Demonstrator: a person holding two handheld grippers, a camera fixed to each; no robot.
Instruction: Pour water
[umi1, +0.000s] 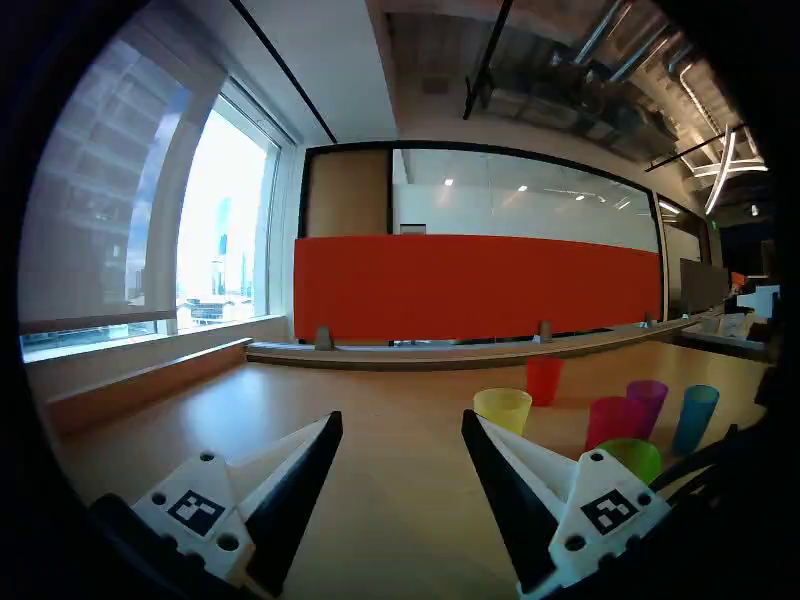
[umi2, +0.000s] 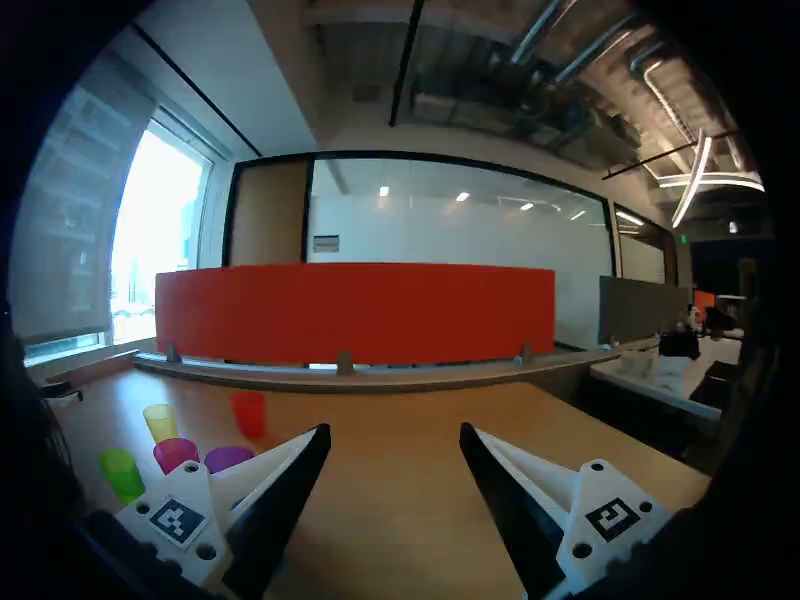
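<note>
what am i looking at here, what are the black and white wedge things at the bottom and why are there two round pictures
There is no robot arm here: a person holds a two-finger gripper in each hand. Each gripper carries a fisheye camera that looks forward along its fingers, which are the wedges you see.

The left gripper view shows the left gripper, and the right gripper view shows the right gripper. Both are open and hold nothing.

Beneath them is a wooden table with a red divider at its far edge. Six plastic cups stand on the table: yellow cup, red cup, pink cup, purple cup, blue cup and green cup. I cannot tell whether any of them holds water.
</note>
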